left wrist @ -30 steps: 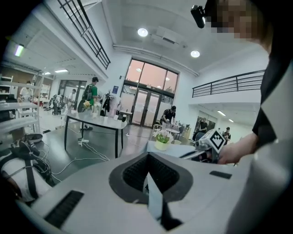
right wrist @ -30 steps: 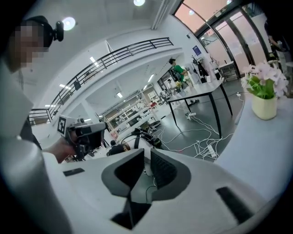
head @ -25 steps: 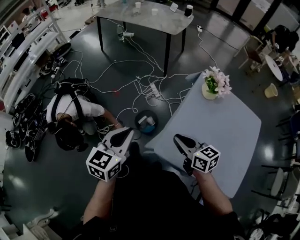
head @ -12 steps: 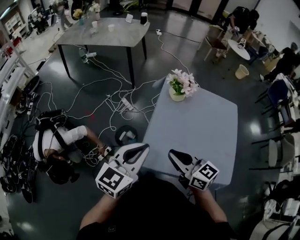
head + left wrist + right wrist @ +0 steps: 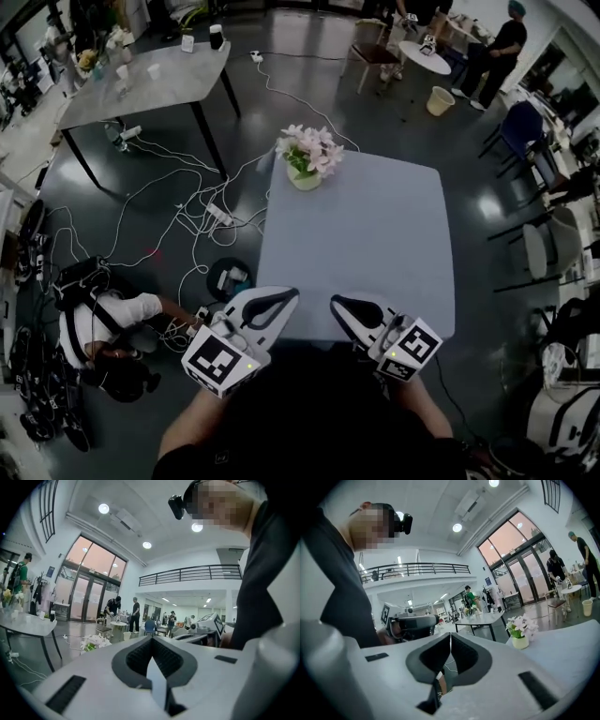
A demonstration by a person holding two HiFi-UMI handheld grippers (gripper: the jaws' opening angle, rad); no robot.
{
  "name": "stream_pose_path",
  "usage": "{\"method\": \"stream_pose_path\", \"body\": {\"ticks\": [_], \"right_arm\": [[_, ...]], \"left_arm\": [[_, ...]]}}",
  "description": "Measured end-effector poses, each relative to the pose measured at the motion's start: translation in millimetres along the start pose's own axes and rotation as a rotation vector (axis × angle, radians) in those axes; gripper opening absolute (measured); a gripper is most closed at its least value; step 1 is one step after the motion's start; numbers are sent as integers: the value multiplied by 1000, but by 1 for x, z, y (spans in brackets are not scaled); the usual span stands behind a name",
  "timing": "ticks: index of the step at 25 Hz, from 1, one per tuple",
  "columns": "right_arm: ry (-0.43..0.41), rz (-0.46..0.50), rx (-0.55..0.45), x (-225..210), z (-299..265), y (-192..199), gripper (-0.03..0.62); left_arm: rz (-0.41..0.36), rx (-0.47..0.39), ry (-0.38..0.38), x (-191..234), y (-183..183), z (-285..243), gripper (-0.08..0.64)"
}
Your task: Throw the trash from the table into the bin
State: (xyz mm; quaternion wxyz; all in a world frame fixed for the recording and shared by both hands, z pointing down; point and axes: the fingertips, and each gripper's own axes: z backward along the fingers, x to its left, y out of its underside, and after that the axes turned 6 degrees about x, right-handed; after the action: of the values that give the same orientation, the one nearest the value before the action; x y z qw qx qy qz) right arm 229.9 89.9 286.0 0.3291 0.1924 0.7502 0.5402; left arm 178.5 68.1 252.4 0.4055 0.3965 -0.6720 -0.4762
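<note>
The pale blue table [image 5: 375, 244] holds only a pot of pink and white flowers [image 5: 305, 159] at its far left corner; I see no trash on it. The round dark bin [image 5: 230, 278] stands on the floor left of the table, with pale scraps inside. My left gripper [image 5: 289, 296] hangs at the table's near left corner, jaws together and empty [image 5: 151, 640]. My right gripper [image 5: 336, 302] is over the near edge; its jaws have just been closing and now meet with nothing between them [image 5: 450, 634]. The two grippers point towards each other.
A person [image 5: 103, 323] crouches on the floor left of the bin, among bags. White cables and a power strip [image 5: 220, 214] sprawl between the tables. A grey table [image 5: 150, 80] stands far left. Chairs [image 5: 544, 253] line the right side. People stand at the back.
The view has swung right, so the blue table now lies straight ahead and the bin sits further left. Both grippers have moved from beside the bin to the table's near edge.
</note>
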Motion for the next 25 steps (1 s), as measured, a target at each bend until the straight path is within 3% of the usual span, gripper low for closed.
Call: {"method": "stream_pose_path", "body": {"ticks": [3,8,15,25], "right_arm": [[-10,22,5,-17,29,-2,5],[-12,166,32,-41,77,-15,3],[-55,141,-39,-61,129,-30,2],[-9,129,-82,-71,143,-36,2]], "left_arm": [[6,-4,-36,-12,-14,-25,12],[-5,-20,-51,-40,-17,-71,12],[-28,2,-15,-79,-19,-118,12],[-43,32,33,-89,-21,-124,12]]}}
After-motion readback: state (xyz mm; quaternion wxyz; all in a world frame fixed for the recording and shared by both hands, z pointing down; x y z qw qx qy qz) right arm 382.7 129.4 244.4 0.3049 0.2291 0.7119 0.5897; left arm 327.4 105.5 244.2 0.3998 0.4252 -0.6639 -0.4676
